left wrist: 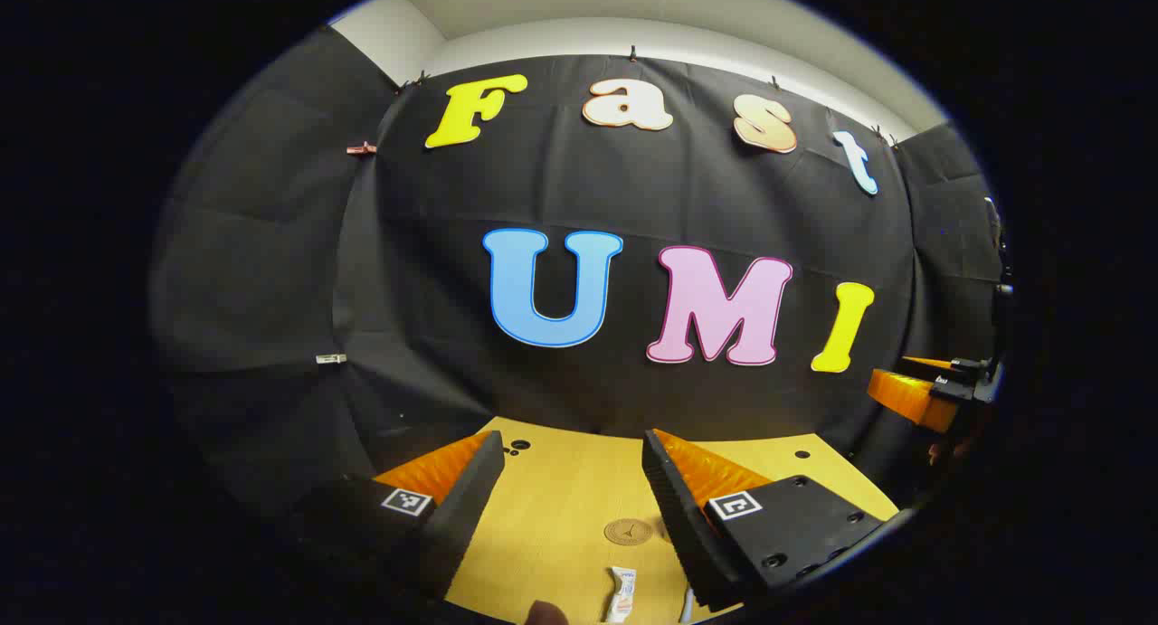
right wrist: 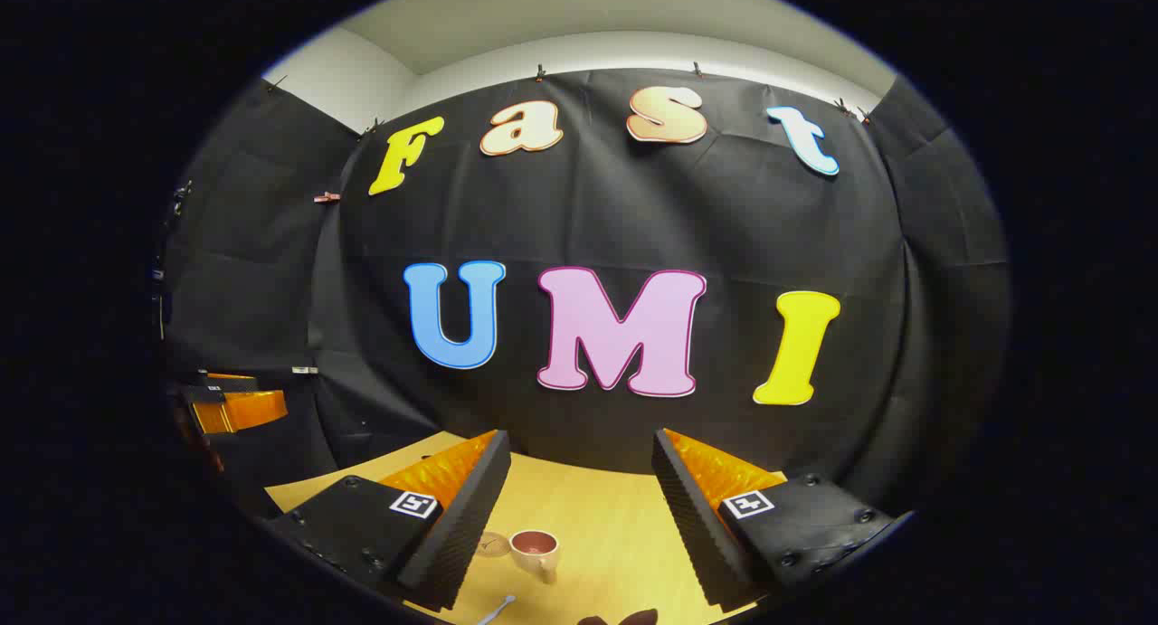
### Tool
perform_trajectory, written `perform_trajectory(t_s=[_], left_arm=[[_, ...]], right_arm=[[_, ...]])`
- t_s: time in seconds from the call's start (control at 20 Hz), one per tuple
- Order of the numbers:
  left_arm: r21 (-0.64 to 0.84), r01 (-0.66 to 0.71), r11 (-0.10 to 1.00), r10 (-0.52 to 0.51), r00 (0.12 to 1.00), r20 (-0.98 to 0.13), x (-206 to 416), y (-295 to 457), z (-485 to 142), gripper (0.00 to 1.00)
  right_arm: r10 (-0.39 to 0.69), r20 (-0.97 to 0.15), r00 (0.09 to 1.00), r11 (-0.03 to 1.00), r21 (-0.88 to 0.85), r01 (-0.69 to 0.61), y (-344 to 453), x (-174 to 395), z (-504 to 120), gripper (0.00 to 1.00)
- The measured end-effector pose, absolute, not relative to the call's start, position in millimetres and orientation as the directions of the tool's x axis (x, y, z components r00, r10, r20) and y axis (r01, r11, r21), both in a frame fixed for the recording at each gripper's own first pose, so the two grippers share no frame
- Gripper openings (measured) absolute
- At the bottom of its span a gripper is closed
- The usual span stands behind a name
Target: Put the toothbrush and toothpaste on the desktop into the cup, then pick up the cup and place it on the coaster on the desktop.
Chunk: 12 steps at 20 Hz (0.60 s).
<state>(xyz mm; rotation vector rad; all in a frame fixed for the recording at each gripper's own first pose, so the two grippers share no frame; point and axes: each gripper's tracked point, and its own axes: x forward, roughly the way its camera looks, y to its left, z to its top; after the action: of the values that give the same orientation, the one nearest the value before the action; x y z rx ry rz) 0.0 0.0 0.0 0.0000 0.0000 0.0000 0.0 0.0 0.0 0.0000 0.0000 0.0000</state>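
Note:
Both grippers hover above a wooden table (left wrist: 561, 507), tilted up toward the wall. My left gripper (left wrist: 570, 446) is open with nothing between its fingers. Past them lie a round brown coaster (left wrist: 628, 531) and, nearer, a white toothpaste tube (left wrist: 621, 594). A thin white piece (left wrist: 688, 607) shows by the right finger. My right gripper (right wrist: 579, 446) is open and holds nothing. Below it a white cup (right wrist: 534, 549) with a reddish inside stands upright next to the coaster (right wrist: 493, 544), which the left finger partly hides. A white toothbrush (right wrist: 496, 610) lies near the bottom edge.
The black cloth wall stands close behind the table's far edge (right wrist: 579, 467). The right gripper (left wrist: 914, 395) shows at the far right of the left gripper view, and the left gripper (right wrist: 237, 410) at the far left of the right gripper view. Small holes (left wrist: 520, 445) mark the tabletop.

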Motion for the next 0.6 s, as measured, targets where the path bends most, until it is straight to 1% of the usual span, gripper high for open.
perform_trajectory(t_s=[0.15, 0.4, 0.6], left_arm=[[0.006, -0.002, 1.0, 0.002, 1.0, -0.013, 4.1, 7.4, -11.2, 0.95], [0.014, 0.017, 1.0, -0.017, 0.999, -0.034, 12.0, 11.7, -34.5, 0.95], [0.022, 0.059, 0.998, -0.057, 0.994, -0.097, 18.3, 7.1, -69.9, 0.95]], right_arm=[[-0.007, -0.048, 0.999, 1.0, 0.0, 0.007, 7.8, -4.9, -25.1, 0.97], [-0.044, -0.086, 0.995, 0.999, -0.032, 0.041, 8.4, -17.1, -47.7, 0.97], [-0.082, -0.096, 0.992, 0.996, -0.03, 0.08, 7.4, -24.7, -58.7, 0.97]])
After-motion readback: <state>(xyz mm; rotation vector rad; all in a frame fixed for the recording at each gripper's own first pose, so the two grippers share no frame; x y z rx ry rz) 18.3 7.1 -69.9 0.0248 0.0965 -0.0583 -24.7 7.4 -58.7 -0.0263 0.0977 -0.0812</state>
